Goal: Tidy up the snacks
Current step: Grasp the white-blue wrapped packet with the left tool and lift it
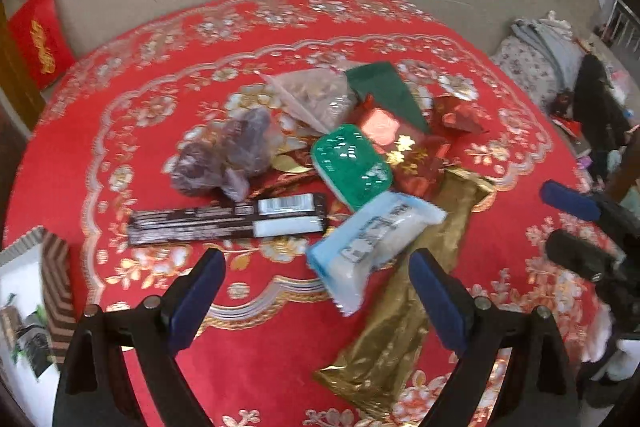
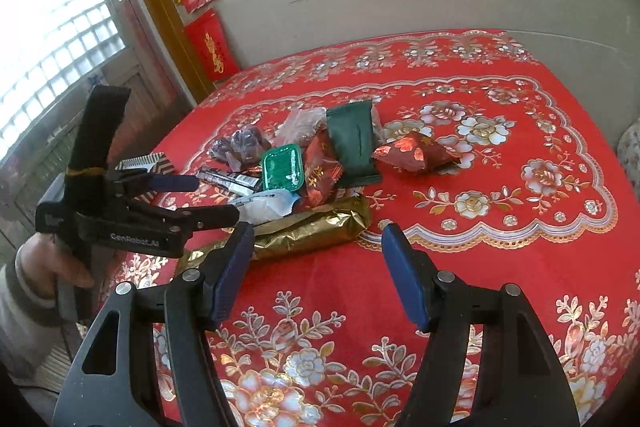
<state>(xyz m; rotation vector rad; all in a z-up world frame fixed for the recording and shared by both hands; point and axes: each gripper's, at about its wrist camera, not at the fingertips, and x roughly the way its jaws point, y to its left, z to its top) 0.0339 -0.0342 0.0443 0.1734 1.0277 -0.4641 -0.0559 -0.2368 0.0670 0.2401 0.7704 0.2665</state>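
Observation:
A heap of snacks lies mid-table: a long gold packet [image 1: 404, 287] [image 2: 312, 227], a white-blue packet [image 1: 372, 239] [image 2: 268, 205], a green tray pack [image 1: 352, 163] [image 2: 282, 167], a dark green pouch [image 1: 384, 91] [image 2: 354, 143], red foil packs [image 1: 412, 155] [image 2: 416, 151], a dark flat bar [image 1: 228, 219] [image 2: 228, 181], purple-brown bagged sweets [image 1: 224, 155] [image 2: 242, 145] and a clear bag [image 1: 316, 95] [image 2: 300, 125]. My left gripper [image 1: 316, 287] [image 2: 208, 199] is open and empty, just short of the white-blue packet. My right gripper [image 2: 316, 263] [image 1: 568, 223] is open and empty, near the gold packet.
A red floral tablecloth [image 2: 500, 267] covers the table. A brown-striped box [image 1: 44, 291] [image 2: 156, 163] stands at the table's left edge. A tiled wall runs behind. Bedding and clutter [image 1: 552, 67] lie beyond the right edge.

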